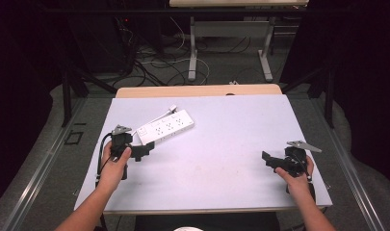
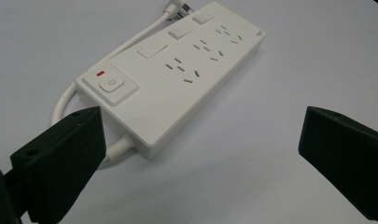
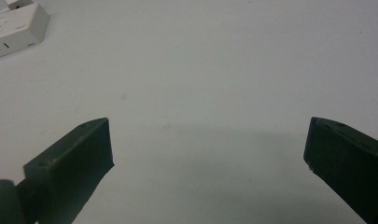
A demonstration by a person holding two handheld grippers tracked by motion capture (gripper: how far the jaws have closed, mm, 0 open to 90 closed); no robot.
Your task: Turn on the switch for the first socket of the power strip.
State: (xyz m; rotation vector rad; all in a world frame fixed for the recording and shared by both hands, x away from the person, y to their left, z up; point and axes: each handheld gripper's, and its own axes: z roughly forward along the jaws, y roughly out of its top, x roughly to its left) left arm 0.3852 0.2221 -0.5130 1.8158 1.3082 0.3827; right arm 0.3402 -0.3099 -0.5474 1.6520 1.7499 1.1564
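A white power strip (image 1: 166, 127) lies flat on the white table top (image 1: 221, 144), left of the middle, with its white cable (image 1: 159, 115) curling behind it. In the left gripper view the power strip (image 2: 177, 79) shows a power button with a small red mark (image 2: 111, 84) at its near end and several sockets beyond. My left gripper (image 1: 143, 150) hovers just in front of that near end, open, nothing between its jaws (image 2: 200, 140). My right gripper (image 1: 268, 159) is far off at the table's right, open over bare surface (image 3: 205, 144). A corner of the power strip (image 3: 14, 28) sits at the upper left there.
The table's front edge (image 1: 202, 210) runs close to both hands. Beyond the far edge stand a desk's metal legs (image 1: 192, 48) and tangled cables (image 1: 154, 62) on the floor. Dark frame posts (image 1: 66, 96) flank the table.
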